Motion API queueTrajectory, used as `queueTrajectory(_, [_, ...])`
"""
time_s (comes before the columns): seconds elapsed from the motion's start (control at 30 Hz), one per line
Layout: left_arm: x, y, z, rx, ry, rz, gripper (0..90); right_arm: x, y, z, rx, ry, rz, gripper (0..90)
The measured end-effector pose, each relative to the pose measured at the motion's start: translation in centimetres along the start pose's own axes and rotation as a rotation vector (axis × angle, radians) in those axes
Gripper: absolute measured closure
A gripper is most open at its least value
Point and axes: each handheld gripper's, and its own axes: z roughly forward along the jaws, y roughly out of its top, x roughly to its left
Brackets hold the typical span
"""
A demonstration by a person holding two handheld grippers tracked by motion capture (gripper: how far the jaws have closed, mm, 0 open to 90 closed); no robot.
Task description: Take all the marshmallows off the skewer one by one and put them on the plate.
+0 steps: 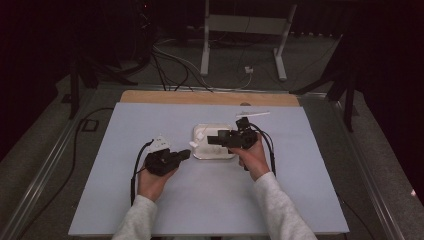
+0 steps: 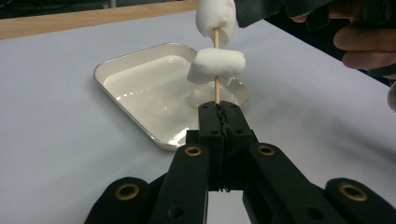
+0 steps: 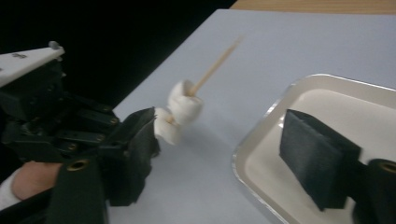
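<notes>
Beside the tray's (image 2: 122,63) left edge | my left gripper (image 2: 219,112), jaws pressed together, pinches the skewer (image 2: 216,88) carrying two marshmallows (image 2: 216,65) | right gripper (image 3: 224,154) jaws spread; I'd push along the stick, not sideways.

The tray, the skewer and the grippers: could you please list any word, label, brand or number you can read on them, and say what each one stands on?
There is no readable text in these pictures.
Tray: plain white, no mark.
Skewer and marshmallows: bare.
Left gripper, shut on the skewer: black jaws with brass-ringed holes, no lettering.
Right gripper: no lettering legible.
White plate on the left gripper: small dark specks, too blurred to read.
</notes>
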Motion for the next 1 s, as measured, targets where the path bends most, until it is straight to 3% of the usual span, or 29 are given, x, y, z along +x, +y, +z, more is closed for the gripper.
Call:
queueTrajectory(0.33, [-0.5, 0.2, 0.1, -0.006, -0.022, 0.016, 90.0, 0.7, 0.1, 1.7, 0.025, 0.093, 0.02, 49.8])
queueTrajectory(0.5, [-0.7, 0.3, 0.2, -0.004, -0.025, 0.032, 90.0, 0.6, 0.0, 2.3, 0.04, 0.102, 0.036, 56.6])
queueTrajectory(0.63, [-0.8, 0.2, 0.3, 0.0, -0.022, 0.037, 90.0, 0.5, -0.1, 2.5, 0.034, 0.124, 0.066, 67.3])
queueTrajectory(0.67, [-0.7, 0.2, 0.3, 0.0, -0.024, 0.036, 90.0, 0.4, -0.1, 2.5, 0.031, 0.136, 0.075, 74.0])
queueTrajectory(1.0, [-0.4, 0.1, 0.1, -0.007, -0.035, 0.053, 90.0, 0.7, 0.1, 1.8, 0.012, 0.105, 0.057, 79.6])
